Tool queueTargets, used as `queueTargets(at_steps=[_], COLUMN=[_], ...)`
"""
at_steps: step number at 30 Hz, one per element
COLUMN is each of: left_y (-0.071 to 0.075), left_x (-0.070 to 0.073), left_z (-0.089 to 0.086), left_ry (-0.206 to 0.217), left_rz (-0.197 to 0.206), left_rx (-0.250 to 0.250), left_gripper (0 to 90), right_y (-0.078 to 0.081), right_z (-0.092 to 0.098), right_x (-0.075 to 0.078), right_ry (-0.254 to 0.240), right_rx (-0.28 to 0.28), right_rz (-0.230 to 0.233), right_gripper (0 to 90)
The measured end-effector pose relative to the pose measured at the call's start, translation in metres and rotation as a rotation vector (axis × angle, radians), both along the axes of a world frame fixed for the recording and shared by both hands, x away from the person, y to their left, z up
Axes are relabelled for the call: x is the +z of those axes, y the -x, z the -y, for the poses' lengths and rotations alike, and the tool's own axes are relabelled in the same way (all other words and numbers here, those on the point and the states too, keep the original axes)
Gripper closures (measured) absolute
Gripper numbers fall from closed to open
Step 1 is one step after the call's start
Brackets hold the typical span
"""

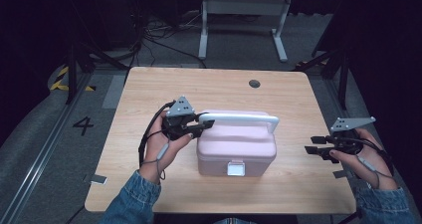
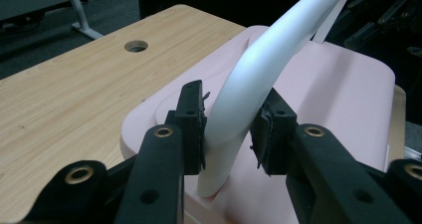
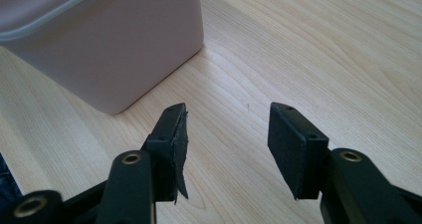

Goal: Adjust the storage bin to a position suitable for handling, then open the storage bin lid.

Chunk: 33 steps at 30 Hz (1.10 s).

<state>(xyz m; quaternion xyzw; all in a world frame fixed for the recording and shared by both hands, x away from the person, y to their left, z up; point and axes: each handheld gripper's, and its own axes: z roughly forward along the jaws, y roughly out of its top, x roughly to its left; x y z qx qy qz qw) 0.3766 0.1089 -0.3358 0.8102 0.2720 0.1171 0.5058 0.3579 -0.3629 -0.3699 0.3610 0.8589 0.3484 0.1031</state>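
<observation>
We found the pale pink, round-cornered plastic box (image 1: 236, 152) at mid-table, its curved white plastic handle (image 1: 239, 118) raised. Our left gripper (image 2: 228, 129) sat clamped on the handle's left end, pads pressing both sides. Our right gripper (image 3: 226, 139) waited beside the box over the light wooden table (image 1: 149, 92), jaws apart, empty. Grasp made, we judged; next came a steady, level lift.

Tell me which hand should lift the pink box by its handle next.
Left, probably. The left gripper is already shut on the white handle near its end on the pink box. The right gripper is open over bare table, apart from the box.
</observation>
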Motion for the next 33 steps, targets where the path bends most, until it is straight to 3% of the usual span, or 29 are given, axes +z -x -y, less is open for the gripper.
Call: queueTargets(at_steps=[16, 33], left_y=[-0.011, -0.035], left_x=[0.005, 0.021], left_z=[-0.002, -0.002], left_ry=[0.028, 0.063], left_rz=[-0.045, -0.073], left_rx=[-0.006, 0.015], left_gripper=[71.1, 71.4], right_y=[0.003, 0.004], right_z=[-0.001, -0.003], right_x=[0.0, 0.006], right_ry=[-0.003, -0.034], right_rx=[0.002, 0.012], right_rz=[0.008, 0.035], right_gripper=[52.2, 53.3])
